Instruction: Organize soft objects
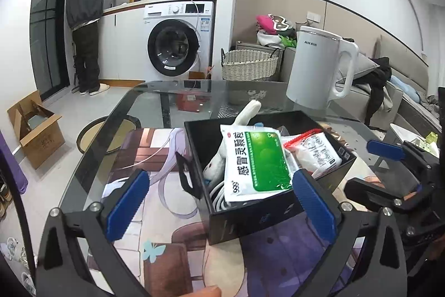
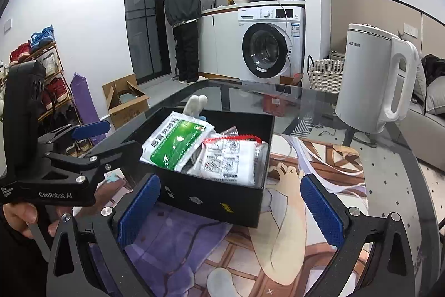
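Grippers: left (image 1: 222, 208) and right (image 2: 230, 210) both spread wide, nothing pinched.
Packs: green pack (image 1: 256, 160) and white pack (image 2: 230, 160) lay in box (image 2: 211, 199), on mat.
Tip: green pack overhung rim; best nudged flat, gently.

left hand-held gripper (image 1: 221, 209): jaws wide apart, empty | right hand-held gripper (image 2: 229, 209): jaws wide apart, empty

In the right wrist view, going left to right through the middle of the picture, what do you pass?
Shoe rack → cardboard box → black box holding the soft packets → wicker basket → white kettle.
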Demonstrator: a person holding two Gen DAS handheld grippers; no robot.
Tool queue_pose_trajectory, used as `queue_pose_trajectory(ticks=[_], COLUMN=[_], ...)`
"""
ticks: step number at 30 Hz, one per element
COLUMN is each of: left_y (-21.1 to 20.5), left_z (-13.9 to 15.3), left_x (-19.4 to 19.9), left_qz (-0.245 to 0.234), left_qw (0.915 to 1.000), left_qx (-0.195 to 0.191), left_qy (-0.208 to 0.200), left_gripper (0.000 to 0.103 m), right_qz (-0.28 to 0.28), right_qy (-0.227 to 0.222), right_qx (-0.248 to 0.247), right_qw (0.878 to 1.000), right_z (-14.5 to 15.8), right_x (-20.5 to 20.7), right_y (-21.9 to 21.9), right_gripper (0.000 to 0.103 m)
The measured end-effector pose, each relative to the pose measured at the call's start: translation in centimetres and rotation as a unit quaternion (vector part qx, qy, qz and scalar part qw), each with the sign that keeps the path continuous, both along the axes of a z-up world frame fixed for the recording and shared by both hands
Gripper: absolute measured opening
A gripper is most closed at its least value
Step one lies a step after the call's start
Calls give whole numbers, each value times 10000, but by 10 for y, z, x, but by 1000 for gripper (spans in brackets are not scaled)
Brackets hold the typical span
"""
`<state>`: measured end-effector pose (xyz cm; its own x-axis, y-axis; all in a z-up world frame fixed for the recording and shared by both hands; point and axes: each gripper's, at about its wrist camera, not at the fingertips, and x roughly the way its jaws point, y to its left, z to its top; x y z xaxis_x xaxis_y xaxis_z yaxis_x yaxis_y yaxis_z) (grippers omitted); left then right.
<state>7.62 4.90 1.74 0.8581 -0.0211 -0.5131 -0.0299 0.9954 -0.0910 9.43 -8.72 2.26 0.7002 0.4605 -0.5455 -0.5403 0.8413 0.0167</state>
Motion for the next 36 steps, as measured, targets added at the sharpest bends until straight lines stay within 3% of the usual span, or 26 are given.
queue_pose_trajectory(ticks=[9,15,36], left_y=[-10,-6,-6], left_z=[-8,-8,-8], left_x=[0,-1,-6], left_qz=[-117,-139,-78], left_qw=[9997,9999,9998], left_qx=[229,71,169], left_qy=[38,65,17], left_gripper=[103,103,103], right_qz=[-129,-323,-179], right_qy=[-81,-250,-285], right_qx=[-120,149,-50], right_qw=[9998,9991,9994], right_z=[-7,-3,-5], right_x=[0,0,-2], right_y=[-4,-9,-1], right_gripper=[102,102,102])
